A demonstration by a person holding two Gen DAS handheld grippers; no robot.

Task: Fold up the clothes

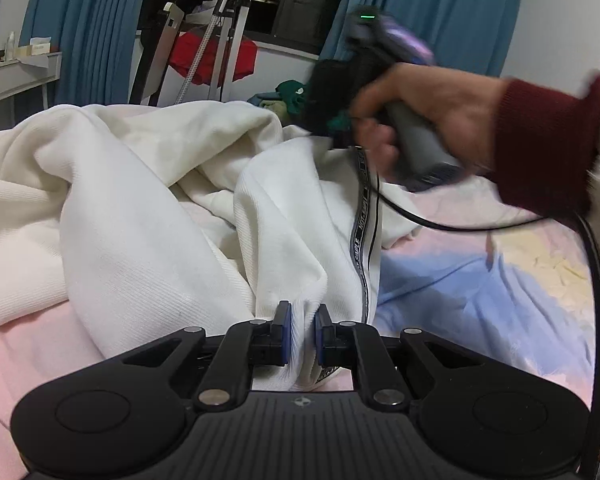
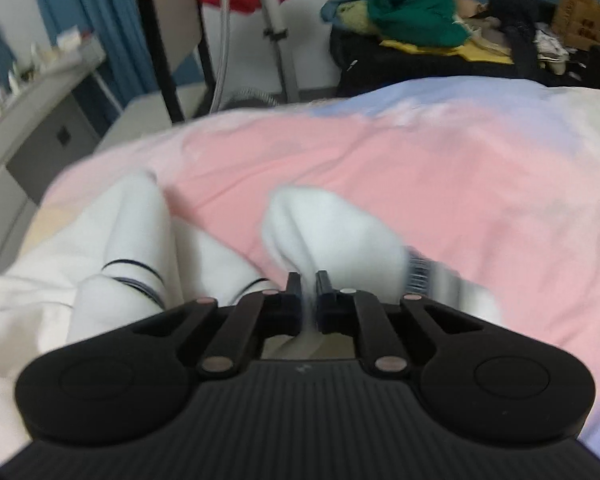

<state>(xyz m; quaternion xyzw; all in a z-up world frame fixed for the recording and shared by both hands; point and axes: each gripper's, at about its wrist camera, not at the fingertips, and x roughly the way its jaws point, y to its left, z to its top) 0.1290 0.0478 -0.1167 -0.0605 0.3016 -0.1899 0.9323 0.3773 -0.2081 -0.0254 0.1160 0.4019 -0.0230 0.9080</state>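
A white ribbed garment [image 1: 148, 184] with a black lettered stripe [image 1: 362, 240] lies bunched on a bed. My left gripper [image 1: 302, 322] is shut on the garment's ribbed edge beside the stripe. In the left wrist view the right hand holds the other gripper [image 1: 340, 120] at the garment's far end, blurred. In the right wrist view my right gripper [image 2: 308, 280] is shut on a fold of the white garment [image 2: 324, 224], lifted above the bed. More of the garment [image 2: 112, 248] lies at the left with dark bands.
The bed has a pink, blue and yellow cover [image 2: 420, 168]. A black cable [image 1: 596, 280] hangs at the right. A metal stand with a red cloth [image 1: 212, 56] and blue curtains [image 1: 440, 12] are behind. A pile of clothes [image 2: 412, 12] and a grey desk [image 2: 32, 120] flank the bed.
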